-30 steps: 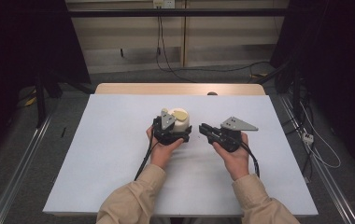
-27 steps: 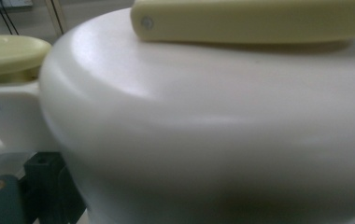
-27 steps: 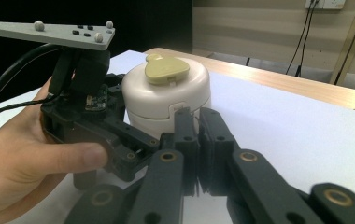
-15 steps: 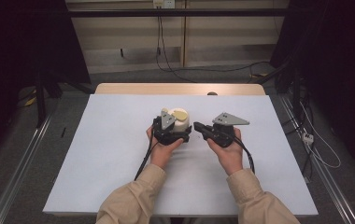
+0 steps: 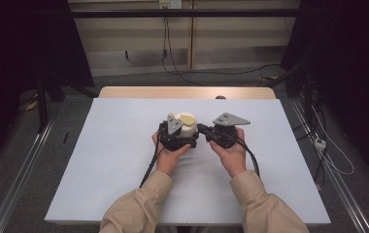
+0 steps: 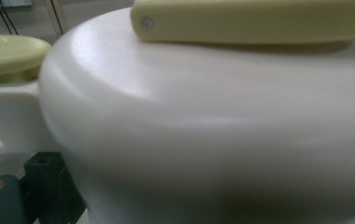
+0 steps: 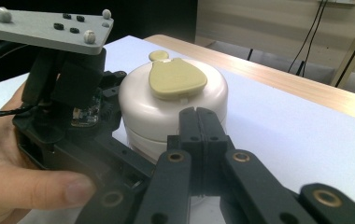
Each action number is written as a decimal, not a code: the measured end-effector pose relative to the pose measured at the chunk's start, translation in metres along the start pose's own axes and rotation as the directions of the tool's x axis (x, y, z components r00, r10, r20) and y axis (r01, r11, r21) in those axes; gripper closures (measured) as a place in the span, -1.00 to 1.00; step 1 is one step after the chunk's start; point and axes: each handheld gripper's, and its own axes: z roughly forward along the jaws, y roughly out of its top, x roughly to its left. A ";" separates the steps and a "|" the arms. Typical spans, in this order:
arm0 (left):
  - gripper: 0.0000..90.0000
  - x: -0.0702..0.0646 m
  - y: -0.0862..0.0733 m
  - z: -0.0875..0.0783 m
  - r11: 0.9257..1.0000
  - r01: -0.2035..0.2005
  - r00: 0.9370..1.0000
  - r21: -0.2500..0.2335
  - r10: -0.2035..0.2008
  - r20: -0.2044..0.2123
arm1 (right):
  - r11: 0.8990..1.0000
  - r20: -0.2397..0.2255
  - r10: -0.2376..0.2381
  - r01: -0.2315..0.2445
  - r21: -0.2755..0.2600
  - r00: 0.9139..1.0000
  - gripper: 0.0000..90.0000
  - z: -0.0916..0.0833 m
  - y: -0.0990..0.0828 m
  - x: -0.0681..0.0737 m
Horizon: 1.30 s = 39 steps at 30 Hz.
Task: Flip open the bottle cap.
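White round container (image 5: 188,127) with pale yellow lid tab sits mid-table on the white table cover (image 5: 100,160), between the two grippers. Left gripper (image 5: 175,136) is pressed against its left side, a jaw on either side of it, clamped on the body. Right gripper (image 5: 205,130) lies just right of the container, jaws pressed together with nothing between them, tips at the container's wall; in the right gripper view (image 7: 198,122) contact cannot be confirmed.

No text, label, brand, number or sign can be read anywhere: not on the white container (image 7: 173,109), not on its yellow lid tab (image 7: 176,78), not on the grey plate (image 7: 45,28).
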 end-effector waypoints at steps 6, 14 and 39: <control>-0.89 0.000 0.000 0.000 1.000 0.002 1.000 0.001 -0.002 0.000 | 1.000 -0.002 -0.018 0.018 0.002 1.000 1.00 0.004 0.004 0.002; -0.88 0.000 0.000 0.000 1.000 -0.001 1.000 -0.001 0.001 0.000 | 0.999 -0.004 -0.031 0.031 0.011 1.000 1.00 0.007 0.004 0.004; -0.88 -0.001 0.000 0.000 1.000 0.004 1.000 -0.002 -0.004 0.000 | 0.999 -0.008 -0.048 0.048 0.004 0.999 1.00 0.009 0.010 0.003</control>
